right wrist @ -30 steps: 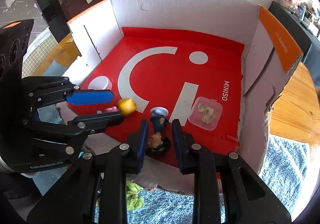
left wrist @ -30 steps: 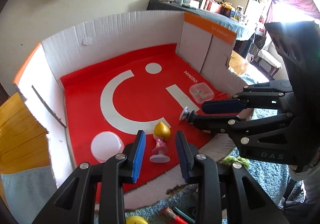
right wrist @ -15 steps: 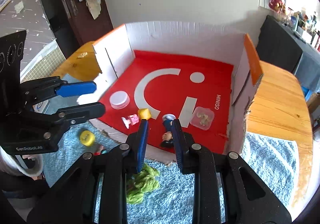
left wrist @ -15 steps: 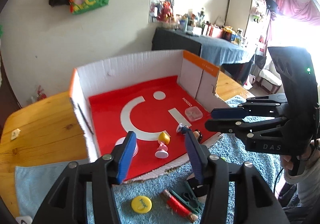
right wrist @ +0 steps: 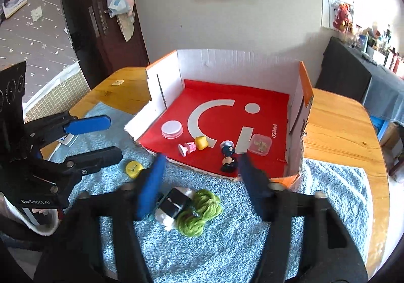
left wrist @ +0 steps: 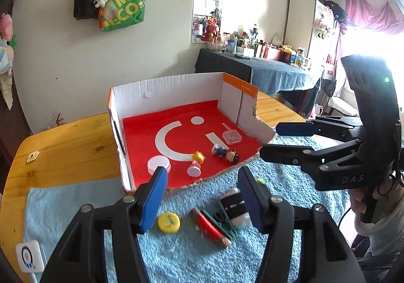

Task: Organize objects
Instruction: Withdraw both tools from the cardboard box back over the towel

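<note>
Box (left wrist: 176, 86) ahead of left hand-held gripper (left wrist: 202, 197), on counter (left wrist: 63, 146). Two figurines (left wrist: 197, 164) (left wrist: 227, 154), lid (left wrist: 158, 164), small case (left wrist: 231, 137) inside box. Cap (left wrist: 169, 223), spool (left wrist: 209, 226) on towel (left wrist: 189, 257) just beyond fingertips.

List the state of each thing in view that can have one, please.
Left gripper: jaws opening, nothing between them.
Right gripper: jaws opening, nothing between them.
Cardboard box: open on top, near wall torn away.
Blond figurine: lying down.
Dark-haired figurine: lying down.
Clear case: closed.
</note>
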Available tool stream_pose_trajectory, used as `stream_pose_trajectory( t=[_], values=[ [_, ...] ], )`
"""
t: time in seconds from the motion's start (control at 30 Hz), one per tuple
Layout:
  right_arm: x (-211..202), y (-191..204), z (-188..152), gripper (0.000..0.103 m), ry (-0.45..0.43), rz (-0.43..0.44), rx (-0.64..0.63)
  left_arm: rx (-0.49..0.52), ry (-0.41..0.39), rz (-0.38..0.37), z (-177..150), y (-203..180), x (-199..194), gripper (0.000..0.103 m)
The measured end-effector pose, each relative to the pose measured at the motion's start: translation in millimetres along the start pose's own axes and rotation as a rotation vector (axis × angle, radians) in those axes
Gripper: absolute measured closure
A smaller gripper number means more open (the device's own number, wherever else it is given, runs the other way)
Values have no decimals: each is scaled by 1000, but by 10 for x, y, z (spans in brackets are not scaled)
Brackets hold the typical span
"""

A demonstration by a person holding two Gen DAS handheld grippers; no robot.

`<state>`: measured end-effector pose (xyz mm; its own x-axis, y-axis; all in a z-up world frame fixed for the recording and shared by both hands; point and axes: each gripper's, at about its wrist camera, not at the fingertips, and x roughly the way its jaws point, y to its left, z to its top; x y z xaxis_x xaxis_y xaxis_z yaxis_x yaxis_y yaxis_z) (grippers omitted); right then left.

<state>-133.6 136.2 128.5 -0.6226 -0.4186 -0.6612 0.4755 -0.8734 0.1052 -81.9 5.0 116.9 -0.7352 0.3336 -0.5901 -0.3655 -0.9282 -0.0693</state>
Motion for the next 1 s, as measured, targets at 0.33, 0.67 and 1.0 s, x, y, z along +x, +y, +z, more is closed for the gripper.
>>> stream_pose_trajectory(
  t=[0.33, 0.67, 1.0],
  values=[
    [-121, 127, -343, 31, -10, -20, 26, -37, 13, 0, -299, -37, -68, 32],
    [-111, 147, -703, 22, -5, -50, 72, -69, 39, 21, -576, -1, -5, 18],
    [65, 97, -883, 21, 47, -55, 94, -117, 93, 34, -727, 146, 132, 18]
  ],
)
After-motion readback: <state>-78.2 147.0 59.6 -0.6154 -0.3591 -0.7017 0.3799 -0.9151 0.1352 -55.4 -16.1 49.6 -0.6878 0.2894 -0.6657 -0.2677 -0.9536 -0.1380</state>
